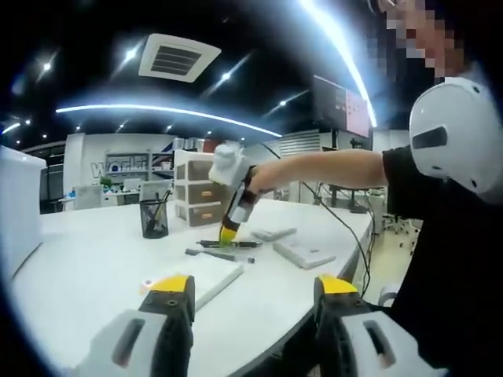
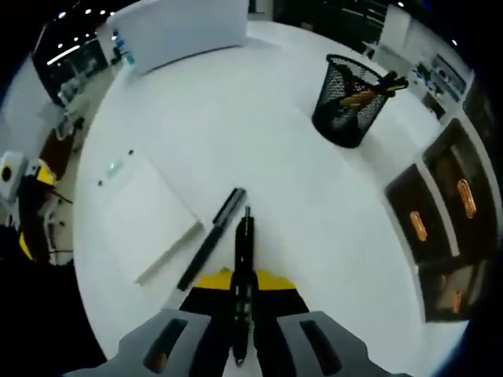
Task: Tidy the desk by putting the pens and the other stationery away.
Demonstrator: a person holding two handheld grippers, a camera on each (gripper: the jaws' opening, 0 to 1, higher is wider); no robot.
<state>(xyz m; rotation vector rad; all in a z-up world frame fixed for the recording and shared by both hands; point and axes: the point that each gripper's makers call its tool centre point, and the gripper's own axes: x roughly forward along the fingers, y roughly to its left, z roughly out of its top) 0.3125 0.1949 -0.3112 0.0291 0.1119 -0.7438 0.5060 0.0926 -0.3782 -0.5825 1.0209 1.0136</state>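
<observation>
In the right gripper view my right gripper (image 2: pixel 244 278) is shut on a black pen (image 2: pixel 245 236) that runs forward between the yellow-tipped jaws, low over the white desk (image 2: pixel 259 133). A second black pen (image 2: pixel 211 238) lies just left of it, beside a white notebook (image 2: pixel 145 212). A black mesh pen holder (image 2: pixel 350 90) with pens inside stands farther off to the right. In the left gripper view my left gripper (image 1: pixel 253 292) is open near the desk's edge, holding nothing. Beyond it, the right gripper (image 1: pixel 229 229) points down at the pens (image 1: pixel 228 244), with the pen holder (image 1: pixel 154 217) behind.
A drawer unit (image 1: pixel 198 192) stands behind the holder, its open trays (image 2: pixel 440 220) holding orange clips. Two flat white items (image 1: pixel 302 253) lie on the desk's right part. A white box (image 1: pixel 17 208) stands at the left. The person's arm (image 1: pixel 330 167) reaches over the desk.
</observation>
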